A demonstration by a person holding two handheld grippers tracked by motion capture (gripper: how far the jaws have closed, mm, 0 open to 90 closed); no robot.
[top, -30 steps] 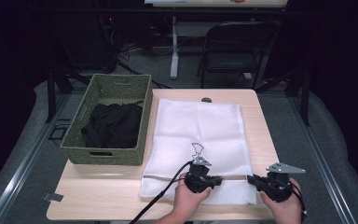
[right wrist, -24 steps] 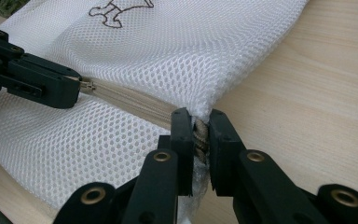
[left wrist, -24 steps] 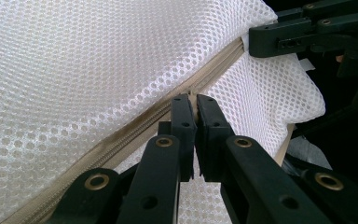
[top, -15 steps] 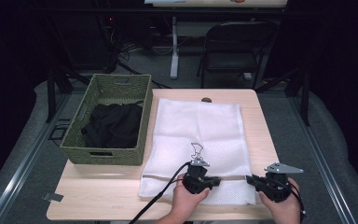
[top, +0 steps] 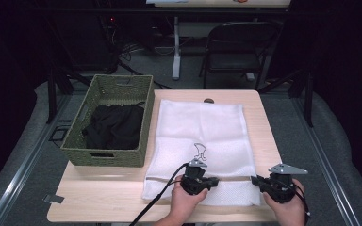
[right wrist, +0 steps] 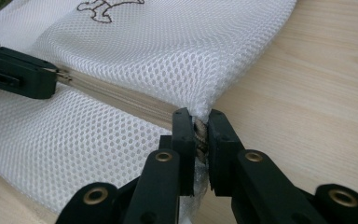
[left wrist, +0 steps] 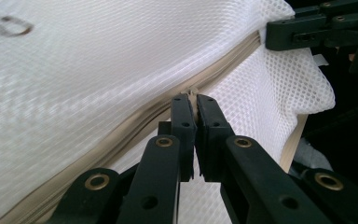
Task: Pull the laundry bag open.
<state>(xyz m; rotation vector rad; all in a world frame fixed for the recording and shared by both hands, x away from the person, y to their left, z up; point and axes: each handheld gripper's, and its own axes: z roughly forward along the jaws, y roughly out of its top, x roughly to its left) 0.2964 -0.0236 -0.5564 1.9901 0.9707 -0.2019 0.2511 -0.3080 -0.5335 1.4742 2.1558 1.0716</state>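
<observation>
A white mesh laundry bag (top: 200, 134) lies flat on the wooden table (top: 103, 193), with a beige zipper (top: 233, 178) running across its near end. My left gripper (top: 215, 180) points right and is shut on the zipper pull; in the left gripper view its jaws (left wrist: 196, 100) pinch the beige zipper (left wrist: 121, 133). My right gripper (top: 254, 179) points left at the bag's right edge. In the right gripper view it (right wrist: 196, 117) is shut on the zipper's end, where the mesh (right wrist: 158, 42) bunches up. The left gripper (right wrist: 21, 70) shows farther along the zipper.
A green woven basket (top: 146, 120) holding black clothing (top: 113, 127) stands on the table's left side, close to the bag. A small dark object (top: 209, 100) lies at the table's far edge. A folding chair (top: 235, 47) stands beyond the table.
My left gripper has slid slightly to the left along the zipper. The right gripper has stayed where it was.
</observation>
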